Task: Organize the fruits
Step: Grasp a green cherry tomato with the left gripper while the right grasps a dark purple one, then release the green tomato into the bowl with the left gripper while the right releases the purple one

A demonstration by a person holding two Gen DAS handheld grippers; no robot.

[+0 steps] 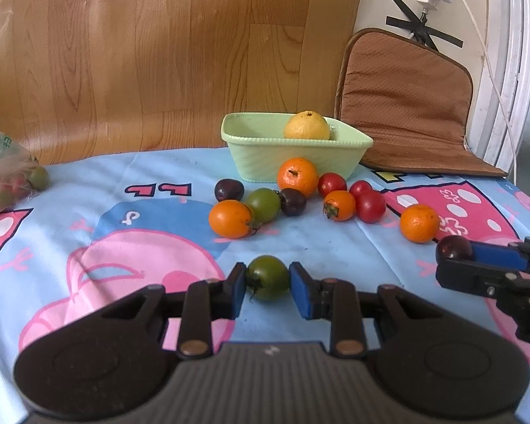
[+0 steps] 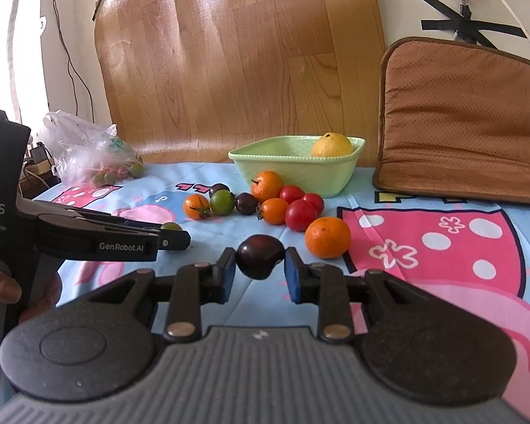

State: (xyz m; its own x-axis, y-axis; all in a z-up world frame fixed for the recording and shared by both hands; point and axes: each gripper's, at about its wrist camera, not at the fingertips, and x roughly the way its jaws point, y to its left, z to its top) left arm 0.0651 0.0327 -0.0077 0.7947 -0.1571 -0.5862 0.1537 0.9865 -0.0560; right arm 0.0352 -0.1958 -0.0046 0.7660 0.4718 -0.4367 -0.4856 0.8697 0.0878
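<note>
I have the left gripper (image 1: 268,284) clamped on a small green tomato (image 1: 268,277), right gripper (image 2: 260,263) clamped on a dark purple tomato (image 2: 260,256), both bound for the pale green plastic bowl (image 1: 261,162) at twelve o'clock.

Open cloth (image 1: 180,247) lies btwn both grippers and the fruit cluster (image 1: 293,198), so the near strip is passable. The cluster crowds the green bowl's (image 1: 251,162) front wall; a lone mandarin (image 1: 419,223) sits apart at right. Bowl interior mostly free beside a lemon (image 1: 307,125). Brown cushion (image 1: 406,106) blocks back right, plastic bag (image 1: 3,169) far left.
</note>
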